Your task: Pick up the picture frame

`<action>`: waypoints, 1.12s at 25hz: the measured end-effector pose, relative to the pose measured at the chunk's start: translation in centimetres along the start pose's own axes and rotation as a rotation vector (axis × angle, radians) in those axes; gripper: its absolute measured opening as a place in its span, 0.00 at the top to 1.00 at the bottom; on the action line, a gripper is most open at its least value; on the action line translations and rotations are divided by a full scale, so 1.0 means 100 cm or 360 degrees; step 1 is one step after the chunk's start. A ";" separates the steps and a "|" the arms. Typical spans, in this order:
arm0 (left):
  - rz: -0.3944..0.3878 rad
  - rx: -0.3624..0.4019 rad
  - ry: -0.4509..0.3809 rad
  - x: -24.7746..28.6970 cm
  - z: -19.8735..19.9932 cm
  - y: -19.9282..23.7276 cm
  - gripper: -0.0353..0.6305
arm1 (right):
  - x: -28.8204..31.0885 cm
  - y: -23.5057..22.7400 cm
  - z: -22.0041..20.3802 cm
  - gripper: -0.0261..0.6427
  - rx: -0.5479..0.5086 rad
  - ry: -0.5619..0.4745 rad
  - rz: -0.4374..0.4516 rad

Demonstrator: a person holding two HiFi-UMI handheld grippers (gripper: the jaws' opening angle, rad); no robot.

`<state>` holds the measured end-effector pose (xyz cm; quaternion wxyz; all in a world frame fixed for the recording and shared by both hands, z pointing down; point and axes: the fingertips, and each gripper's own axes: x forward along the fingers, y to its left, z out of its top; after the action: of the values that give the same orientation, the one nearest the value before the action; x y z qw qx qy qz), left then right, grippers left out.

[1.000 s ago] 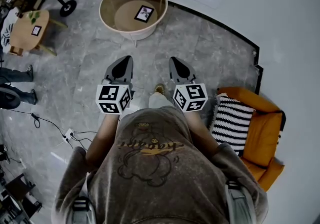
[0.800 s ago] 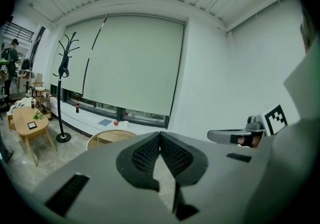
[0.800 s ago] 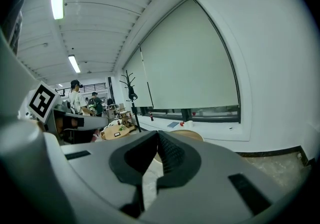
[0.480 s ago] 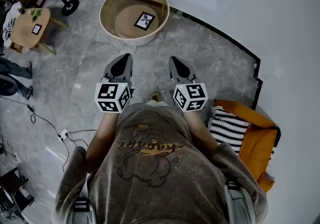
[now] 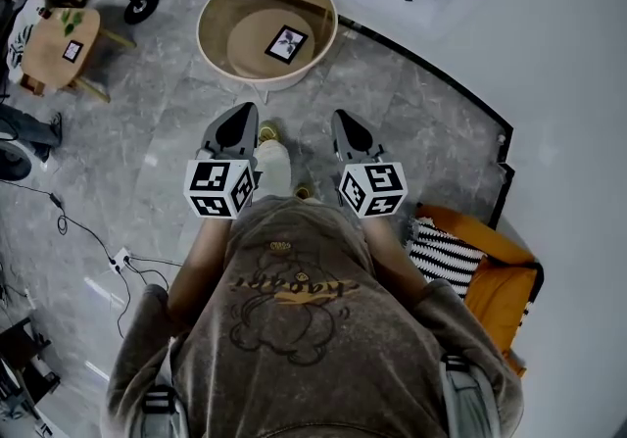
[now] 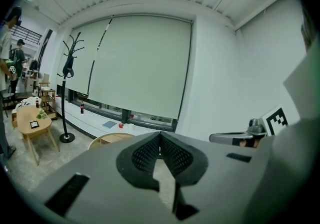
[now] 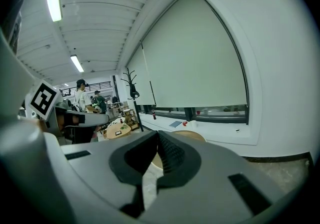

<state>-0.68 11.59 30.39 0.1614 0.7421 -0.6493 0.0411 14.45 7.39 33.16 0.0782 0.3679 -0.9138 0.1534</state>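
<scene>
Head view: I held left gripper [image 5: 238,118] and right gripper [image 5: 345,122] side by side. Picture frame [image 5: 286,43] lay ahead of both tips, well apart, on round table [image 5: 211,44]. Left gripper view: jaws pressed together, nothing between. Right gripper view: jaws likewise together, empty.

Picture frame [image 5: 286,43]: small, black-edged, white mat, apparently lying flat on round table's lower shelf, turned diagonally.

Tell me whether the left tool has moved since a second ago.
Yes. In the head view the left tool has moved forward, toward the round table: the gap between its tip and the table's rim has narrowed.
</scene>
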 end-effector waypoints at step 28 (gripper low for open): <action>-0.0075 -0.0017 0.0077 0.145 0.024 0.062 0.92 | 0.128 -0.070 0.023 0.93 0.0042 0.0067 -0.0084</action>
<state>-4.91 -3.50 33.21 0.1819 0.7550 -0.6279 0.0516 10.11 -6.48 35.82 0.0965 0.3896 -0.8998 0.1710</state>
